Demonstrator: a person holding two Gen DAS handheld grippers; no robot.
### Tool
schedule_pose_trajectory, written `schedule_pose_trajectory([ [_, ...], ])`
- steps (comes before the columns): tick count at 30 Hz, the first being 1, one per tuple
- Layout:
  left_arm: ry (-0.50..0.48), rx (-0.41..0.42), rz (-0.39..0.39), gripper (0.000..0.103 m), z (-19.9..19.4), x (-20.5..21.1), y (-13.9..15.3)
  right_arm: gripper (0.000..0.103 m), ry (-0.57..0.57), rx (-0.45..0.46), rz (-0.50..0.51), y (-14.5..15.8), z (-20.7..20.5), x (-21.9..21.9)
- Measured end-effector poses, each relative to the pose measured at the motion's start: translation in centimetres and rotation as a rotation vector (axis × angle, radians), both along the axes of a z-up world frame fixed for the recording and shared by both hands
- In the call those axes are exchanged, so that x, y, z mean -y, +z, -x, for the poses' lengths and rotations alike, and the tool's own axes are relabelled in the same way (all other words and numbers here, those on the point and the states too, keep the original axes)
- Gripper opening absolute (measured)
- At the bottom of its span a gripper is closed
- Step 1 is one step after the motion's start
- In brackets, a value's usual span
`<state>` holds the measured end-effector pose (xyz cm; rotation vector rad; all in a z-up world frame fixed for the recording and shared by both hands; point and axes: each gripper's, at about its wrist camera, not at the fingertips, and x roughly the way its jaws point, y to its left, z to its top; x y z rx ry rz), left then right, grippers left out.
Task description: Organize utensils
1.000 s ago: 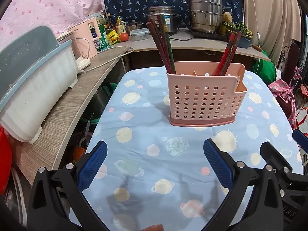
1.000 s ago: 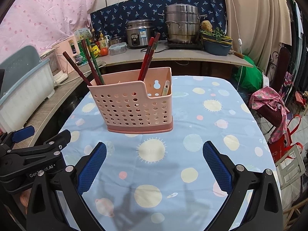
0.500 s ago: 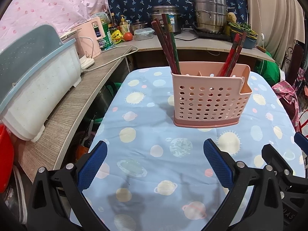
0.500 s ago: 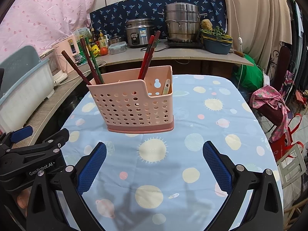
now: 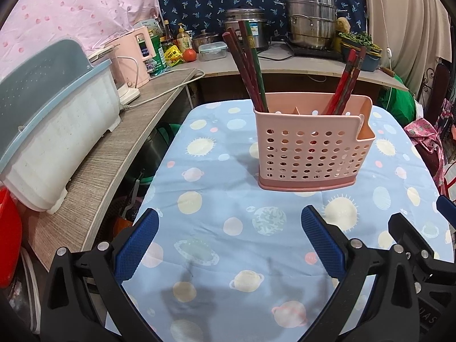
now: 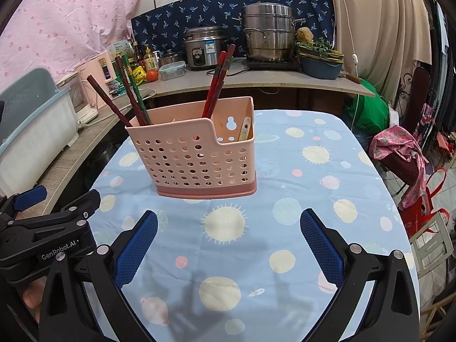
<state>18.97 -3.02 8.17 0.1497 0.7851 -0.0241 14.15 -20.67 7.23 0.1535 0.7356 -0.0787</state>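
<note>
Both of your grippers hover low over the table (image 5: 205,228), jaws spread wide and holding nothing. The left gripper (image 5: 228,245) and the right gripper (image 6: 228,245) each face the pink utensil basket (image 5: 310,154), which stands upright well ahead of the open jaws and apart from both. From the left gripper the basket lies ahead and slightly right of the jaw centreline; from the right gripper it lies ahead and slightly left (image 6: 196,156). Neither gripper is clearly nearer.

The basket's long axis runs across your line of approach. Its contents stand steeply on end: a dark chopstick bundle (image 5: 248,65) in the compartment at the basket's left end, a red chopstick pair (image 5: 347,82) in the next compartment rightward, and a pale utensil handle (image 6: 245,128) in the low-fronted end compartment on the right. No utensil lies loose on the cloth, so the sorting appears largely done.

Legible writing: "GenRobot.AI" on the left gripper body as seen from the right wrist. Labels on the counter bottles are too small to read.
</note>
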Motion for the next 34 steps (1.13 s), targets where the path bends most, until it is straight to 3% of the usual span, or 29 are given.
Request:
schedule_pose_trajectory([
  [34,0.002,-0.008,0.002,0.096,-2.8,0.5,-0.5,0.097,-0.008,-0.002,0.007,0.1,-2.3,0.9],
])
